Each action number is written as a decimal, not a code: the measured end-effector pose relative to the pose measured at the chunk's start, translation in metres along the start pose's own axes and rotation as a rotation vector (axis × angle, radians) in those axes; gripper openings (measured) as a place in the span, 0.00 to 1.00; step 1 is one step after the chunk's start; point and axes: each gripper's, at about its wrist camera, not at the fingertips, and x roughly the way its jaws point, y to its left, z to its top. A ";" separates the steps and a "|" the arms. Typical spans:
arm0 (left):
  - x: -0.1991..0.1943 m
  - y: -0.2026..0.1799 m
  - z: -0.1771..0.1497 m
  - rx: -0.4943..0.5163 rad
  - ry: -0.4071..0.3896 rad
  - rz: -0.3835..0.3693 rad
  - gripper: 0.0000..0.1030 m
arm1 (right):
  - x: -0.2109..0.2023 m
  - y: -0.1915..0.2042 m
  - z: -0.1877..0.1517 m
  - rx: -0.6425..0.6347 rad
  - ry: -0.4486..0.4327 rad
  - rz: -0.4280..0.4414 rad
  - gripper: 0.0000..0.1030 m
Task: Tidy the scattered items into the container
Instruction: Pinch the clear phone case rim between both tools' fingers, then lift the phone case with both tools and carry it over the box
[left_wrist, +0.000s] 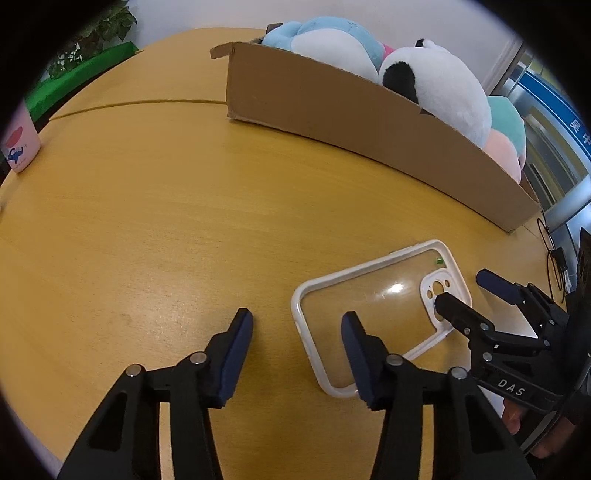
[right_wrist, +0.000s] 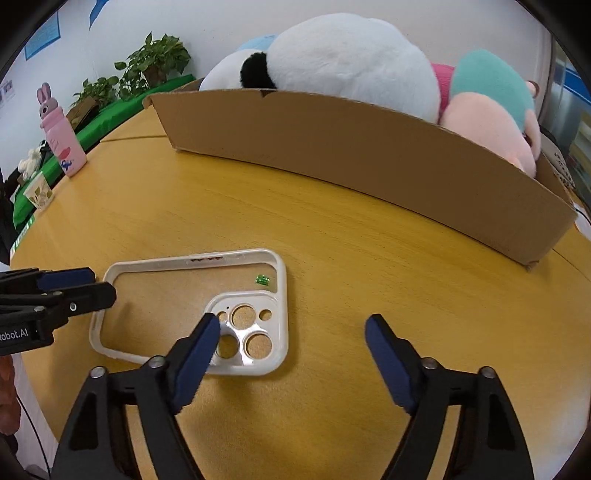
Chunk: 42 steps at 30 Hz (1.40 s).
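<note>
Clear phone case (right_wrist: 192, 284) with white rim and white camera cutout block, lying flat, open side up, on wooden table (right_wrist: 332, 258), small green speck inside near one corner. Left gripper (left_wrist: 297, 326) spread, straddling the case's short edge, one finger over the clear back, other over bare table, nothing pinched. Right gripper (right_wrist: 291, 325) spread wide, one finger over the camera cutouts, other over bare wood, empty too. Cardboard box (right_wrist: 351, 147) beyond case, stuffed with plush toys (right_wrist: 351, 62), open wood between. Right wrist only: pink bunny bottle (right_wrist: 61, 136), paper cup (right_wrist: 38, 192), plants (right_wrist: 155, 62). Left wrist only: cables at table's right edge (left_wrist: 554, 254).
</note>
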 end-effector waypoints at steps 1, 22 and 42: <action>0.000 0.000 0.001 -0.001 -0.003 0.009 0.32 | 0.000 0.001 0.001 -0.006 -0.005 -0.001 0.72; -0.068 -0.036 0.053 0.127 -0.160 -0.032 0.06 | -0.081 0.001 0.028 0.052 -0.159 -0.049 0.08; -0.138 -0.120 0.211 0.316 -0.453 -0.156 0.06 | -0.173 -0.059 0.163 0.136 -0.449 -0.202 0.09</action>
